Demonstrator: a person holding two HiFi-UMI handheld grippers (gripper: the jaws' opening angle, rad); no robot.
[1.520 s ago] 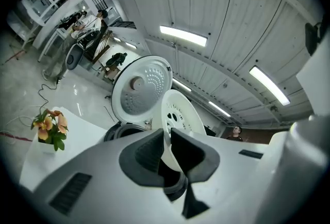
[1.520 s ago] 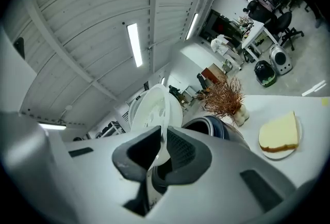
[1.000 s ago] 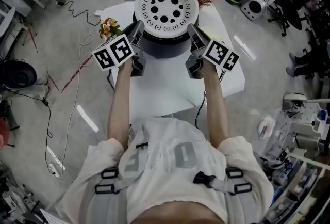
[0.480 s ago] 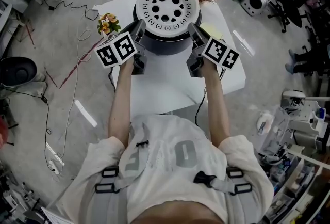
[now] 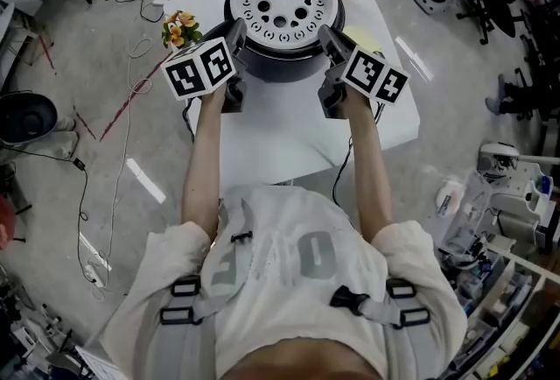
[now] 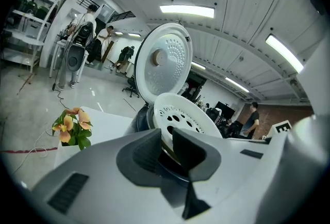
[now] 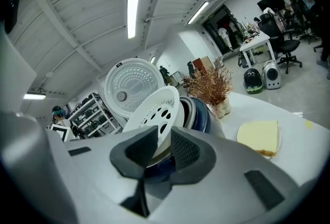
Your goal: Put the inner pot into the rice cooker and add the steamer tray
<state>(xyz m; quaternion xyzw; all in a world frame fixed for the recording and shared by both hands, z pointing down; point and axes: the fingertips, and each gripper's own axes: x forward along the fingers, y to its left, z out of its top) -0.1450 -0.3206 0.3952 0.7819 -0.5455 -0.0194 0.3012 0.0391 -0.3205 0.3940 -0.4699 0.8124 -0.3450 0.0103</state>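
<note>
In the head view the steamer tray (image 5: 282, 0) lies flat on top of the rice cooker (image 5: 278, 67), which stands at the far end of the white surface (image 5: 280, 142). The tray covers the opening, so the inner pot cannot be seen from here. The left gripper (image 5: 238, 30) meets the tray's rim on its left side and the right gripper (image 5: 325, 37) meets it on the right. The tray sits squarely between them and straight ahead of the person, with neither hand nearer than the other. In the left gripper view the left gripper (image 6: 166, 138) has its jaws opening by a narrow gap, with the edge of the steamer tray (image 6: 185, 117) running into that gap. The open lid (image 6: 165, 65) stands upright behind, and a small pot of flowers (image 6: 72, 125) is off to the left on the surface. In the right gripper view the right gripper (image 7: 165, 143) is likewise opening, its jaws a little apart around the rim of the steamer tray (image 7: 152, 109). The dark body of the rice cooker (image 7: 201, 114) is just beyond it. The pads seem to rest on the rim lightly, though it is hard to judge whether they press or merely flank it. Since the tray is round, no lengthwise direction matters. What counts is that each gripper lies outward of the rim on its own side, so the likely next move is to draw both straight back along the way they point.
</note>
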